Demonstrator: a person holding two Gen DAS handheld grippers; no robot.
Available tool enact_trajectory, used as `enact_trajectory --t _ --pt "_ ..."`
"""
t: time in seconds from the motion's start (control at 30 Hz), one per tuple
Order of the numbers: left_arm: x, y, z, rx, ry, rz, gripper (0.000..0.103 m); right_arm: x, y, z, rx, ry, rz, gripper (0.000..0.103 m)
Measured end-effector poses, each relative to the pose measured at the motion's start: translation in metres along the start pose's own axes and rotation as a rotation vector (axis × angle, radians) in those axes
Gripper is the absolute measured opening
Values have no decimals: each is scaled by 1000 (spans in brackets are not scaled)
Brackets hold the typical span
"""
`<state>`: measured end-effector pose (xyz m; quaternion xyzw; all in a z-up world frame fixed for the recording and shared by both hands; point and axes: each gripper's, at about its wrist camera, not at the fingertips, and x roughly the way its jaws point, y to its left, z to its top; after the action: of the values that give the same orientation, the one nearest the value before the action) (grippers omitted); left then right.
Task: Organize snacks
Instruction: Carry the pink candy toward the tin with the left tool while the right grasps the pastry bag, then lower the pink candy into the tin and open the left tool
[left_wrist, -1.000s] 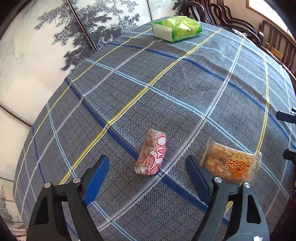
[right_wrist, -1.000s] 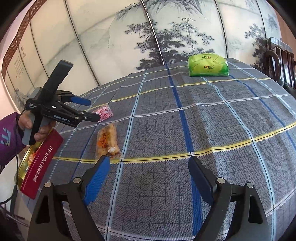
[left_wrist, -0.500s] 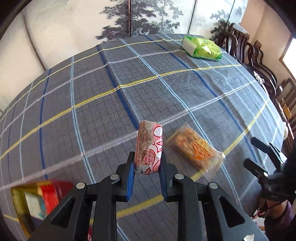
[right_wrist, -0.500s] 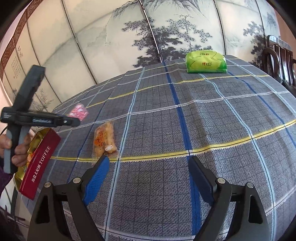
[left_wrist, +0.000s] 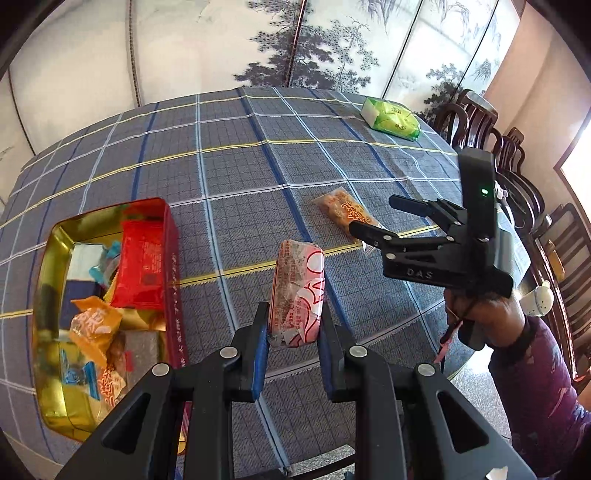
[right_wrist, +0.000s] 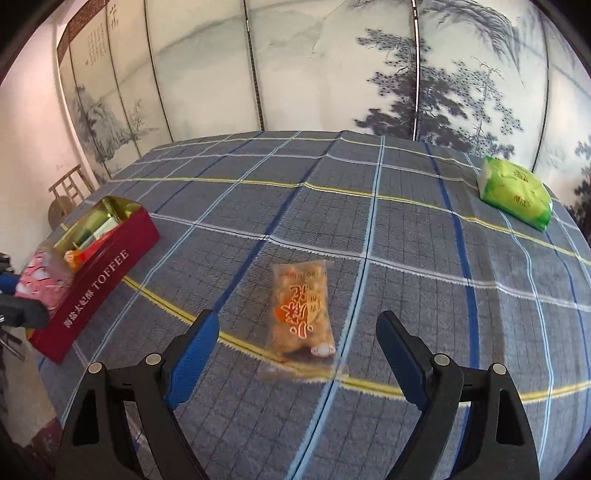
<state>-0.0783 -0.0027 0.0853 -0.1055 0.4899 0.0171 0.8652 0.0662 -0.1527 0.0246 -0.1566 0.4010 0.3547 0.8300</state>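
Observation:
My left gripper (left_wrist: 293, 326) is shut on a pink and white snack pack (left_wrist: 297, 291), held above the checked tablecloth just right of the red toffee tin (left_wrist: 173, 258). The tin lies open, gold inside, with several wrapped snacks in it. In the right wrist view the same pink pack (right_wrist: 40, 280) shows at the far left beside the tin (right_wrist: 99, 284). My right gripper (right_wrist: 295, 343) stands open, hovering over a clear pack of orange-printed snacks (right_wrist: 301, 310) that lies flat on the cloth. That pack (left_wrist: 341, 210) also shows in the left wrist view, under the right gripper (left_wrist: 369, 218).
A green packet (right_wrist: 515, 192) lies at the far right of the table. A painted folding screen stands behind it. Dark wooden chairs (left_wrist: 517, 173) line the right side. A person's hand and purple sleeve (left_wrist: 532, 350) hold the right gripper near the table edge.
My left gripper closed on the pink pack, lifted it and carried it left toward the tin. The right gripper swung left, bringing the orange-printed pack between its open fingers.

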Motion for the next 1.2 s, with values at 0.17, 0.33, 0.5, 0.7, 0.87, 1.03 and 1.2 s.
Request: enact_trajectory --t 0.17,0.33,0.5,0.7,0.87,1.03,1.2 --pt "-18 11 -9 -10 -32 29 21 30 0 9 -16 71 -11 65" --pt "-30 21 -15 -21 -58 43 21 39 1 9 -8 115 -29 38" --pt "-39 31 -23 -45 -90 65 21 10 15 0 54 22 38 38" --pt "-48 43 -34 -64 -111 106 21 -11 51 -15 80 -36 102 38" --pt "-55 50 -46 -57 -136 165 21 -4 58 -24 111 -37 79 38" --pt "-60 60 -54 -53 -162 229 21 -1 59 -25 108 -37 39 38" --pt "-59 71 -61 -62 -168 264 21 1 62 -25 106 -39 13 38"
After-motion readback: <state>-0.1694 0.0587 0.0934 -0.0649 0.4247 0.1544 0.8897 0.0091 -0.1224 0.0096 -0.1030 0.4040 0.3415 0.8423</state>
